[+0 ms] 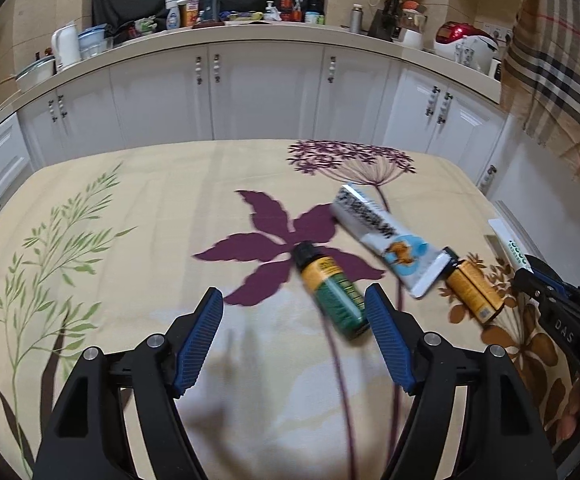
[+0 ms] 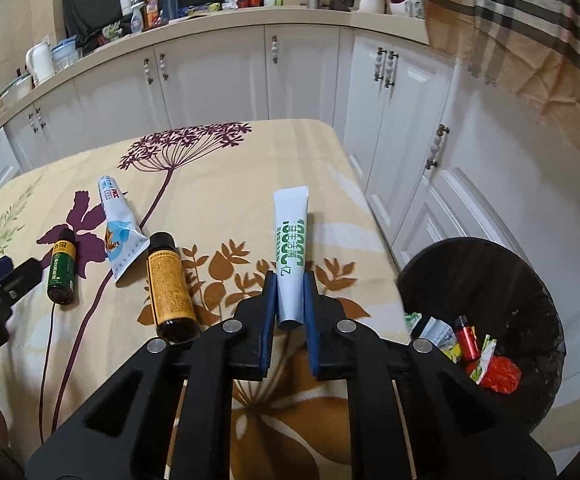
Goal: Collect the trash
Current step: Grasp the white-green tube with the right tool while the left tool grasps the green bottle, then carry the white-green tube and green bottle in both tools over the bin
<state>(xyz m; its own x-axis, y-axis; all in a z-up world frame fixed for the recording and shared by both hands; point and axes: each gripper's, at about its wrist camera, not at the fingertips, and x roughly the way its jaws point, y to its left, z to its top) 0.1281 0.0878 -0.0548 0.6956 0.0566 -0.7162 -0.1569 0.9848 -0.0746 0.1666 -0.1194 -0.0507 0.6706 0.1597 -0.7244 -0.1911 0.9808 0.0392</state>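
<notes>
Right tongs (image 2: 290, 280) are clenched on a white tube (image 2: 291, 248) (green print); left tongs (image 1: 295, 312) gape empty over the table (image 1: 130, 216), beside a green bottle (image 1: 331, 294).

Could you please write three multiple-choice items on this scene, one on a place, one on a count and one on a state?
1. Where does the dark bin stand?
A. On the counter
B. On the floor by the table's right edge
C. Under the sink

2. How many small bottles lie on the tablecloth?
A. Two
B. Four
C. None

3. What is the right gripper doing?
A. Standing open over nothing
B. Holding a bottle
C. Clamped on the white tube with green print

Answers:
1. B, the bin sits low beside the table, before the white cabinets.
2. A, only the green-labelled bottle and the orange-labelled bottle lie there.
3. C, both blue pads press the tube's sides.
</notes>
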